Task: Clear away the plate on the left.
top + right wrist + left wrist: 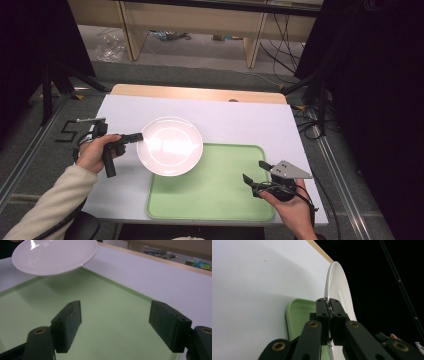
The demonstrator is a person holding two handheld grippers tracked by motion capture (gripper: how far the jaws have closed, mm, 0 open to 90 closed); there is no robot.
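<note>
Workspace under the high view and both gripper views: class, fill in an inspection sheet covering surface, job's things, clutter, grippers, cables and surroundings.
Surface: white table top with a wooden far edge.
Job's things: white plate held by its rim, lifted above the near-left part of the green tray; the tray lies flat with nothing on it.
Clutter: nothing seen on the table.
Grippers: left gripper has its fingers clamped on the plate's rim; right gripper is open, holding nothing, over the tray's right side.
Cables: black cables on the floor beyond the table.
Surroundings: wooden bench legs at the back, dark curtain on the right.
</note>
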